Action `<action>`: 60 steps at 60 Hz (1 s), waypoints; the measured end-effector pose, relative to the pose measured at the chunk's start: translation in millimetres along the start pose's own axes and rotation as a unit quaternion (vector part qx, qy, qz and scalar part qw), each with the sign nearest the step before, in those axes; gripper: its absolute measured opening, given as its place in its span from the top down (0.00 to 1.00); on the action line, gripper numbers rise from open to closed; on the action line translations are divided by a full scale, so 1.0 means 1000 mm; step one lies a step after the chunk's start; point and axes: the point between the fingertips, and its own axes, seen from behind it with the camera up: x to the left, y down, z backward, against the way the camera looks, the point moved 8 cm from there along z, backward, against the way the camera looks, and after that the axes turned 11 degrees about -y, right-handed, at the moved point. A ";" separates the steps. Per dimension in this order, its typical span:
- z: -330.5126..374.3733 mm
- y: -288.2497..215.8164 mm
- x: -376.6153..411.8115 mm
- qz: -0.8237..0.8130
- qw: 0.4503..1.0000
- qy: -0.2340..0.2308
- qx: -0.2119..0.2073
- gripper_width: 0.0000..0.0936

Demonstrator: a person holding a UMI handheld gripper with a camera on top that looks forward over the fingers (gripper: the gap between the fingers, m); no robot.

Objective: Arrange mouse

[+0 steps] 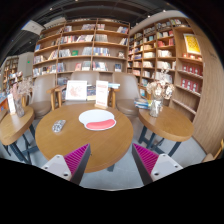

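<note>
Tool fingers spread wide, holding nothing, round table ahead, small dark mouse indistinct beside red-white mat

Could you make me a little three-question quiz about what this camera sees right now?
1. True or false: the hand-held gripper is clamped on the mouse.
2. What lies at the middle of the round table? A) the red and white mat B) a laptop C) a bowl
3. What fills the walls behind the table?

Key: 1. False; its fingers are open, holding nothing, and the mouse lies beyond them on the table. 2. A. 3. Bookshelves.
</note>
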 end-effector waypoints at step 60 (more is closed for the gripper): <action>-0.136 0.023 0.220 0.023 0.990 -0.128 0.048 0.09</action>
